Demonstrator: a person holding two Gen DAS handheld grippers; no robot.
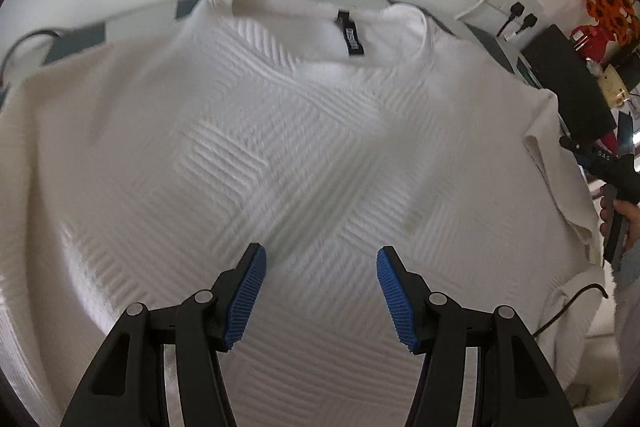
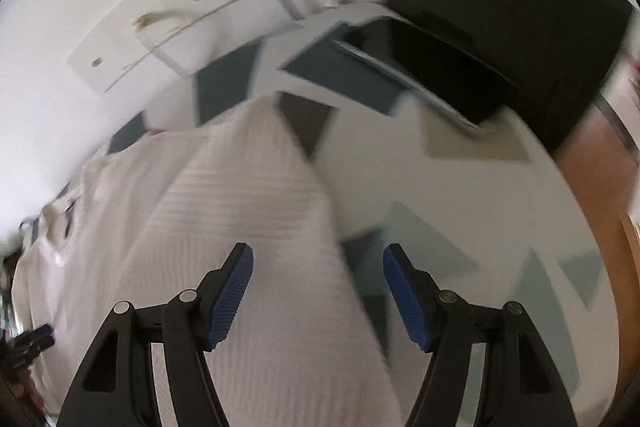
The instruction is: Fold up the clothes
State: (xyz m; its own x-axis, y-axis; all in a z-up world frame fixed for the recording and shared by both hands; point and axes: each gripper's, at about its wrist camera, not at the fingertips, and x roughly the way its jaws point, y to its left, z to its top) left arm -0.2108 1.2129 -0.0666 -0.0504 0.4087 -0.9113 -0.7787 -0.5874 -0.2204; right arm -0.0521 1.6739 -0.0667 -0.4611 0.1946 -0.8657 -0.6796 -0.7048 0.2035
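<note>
White ribbed top spread flat, both tongs wide apart above it

The left gripper (image 1: 321,291) hangs with its blue ridged pads (image 1: 245,295) spread, gripping nothing, over the white top (image 1: 280,155), a textured knit of raised stripes in angled blocks lying across a table (image 2: 460,187) patterned in grey and teal shapes. The right gripper (image 2: 318,293) is likewise spread and empty over one sleeve edge. At the far collar sits a black neck label (image 1: 352,35), its lettering too blurred to read.
</note>
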